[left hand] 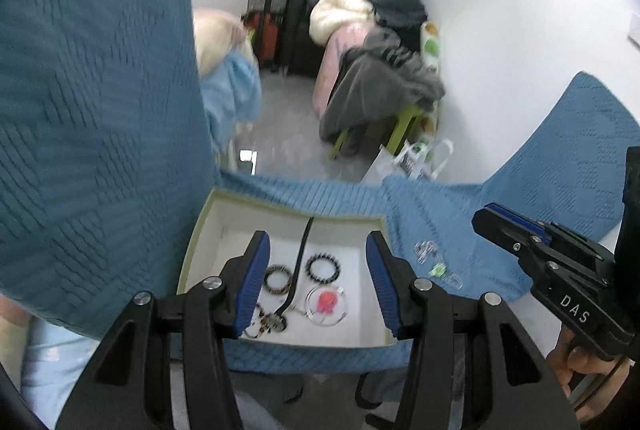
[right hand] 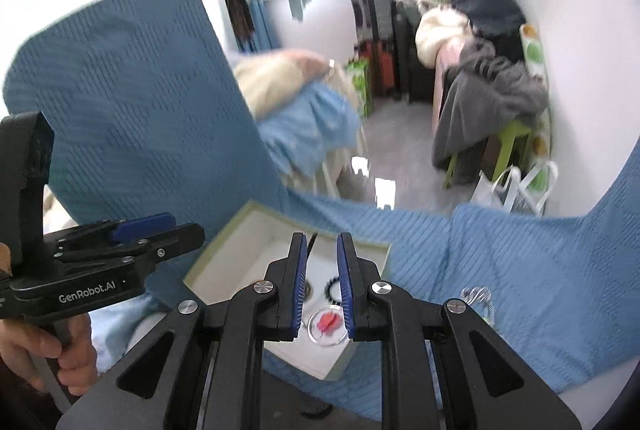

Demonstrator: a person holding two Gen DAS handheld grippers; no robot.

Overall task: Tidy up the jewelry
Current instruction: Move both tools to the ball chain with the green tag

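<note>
Both tongs hang empty above the jewelry box (left hand: 200, 230), left gripper (left hand: 318, 278) half open, right gripper (right hand: 322, 286) narrowly open, because bracelets already lie inside.

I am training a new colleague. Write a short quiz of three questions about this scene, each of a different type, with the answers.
1. True or false: the left gripper holds a bracelet.
2. Where does the clear beaded piece lie? A) in the white box B) on the blue cloth beside the box C) in the right gripper
3. Fill in: the round clear piece in the box has a ___ centre.

Key: 1 false; 2 B; 3 pink.
</note>
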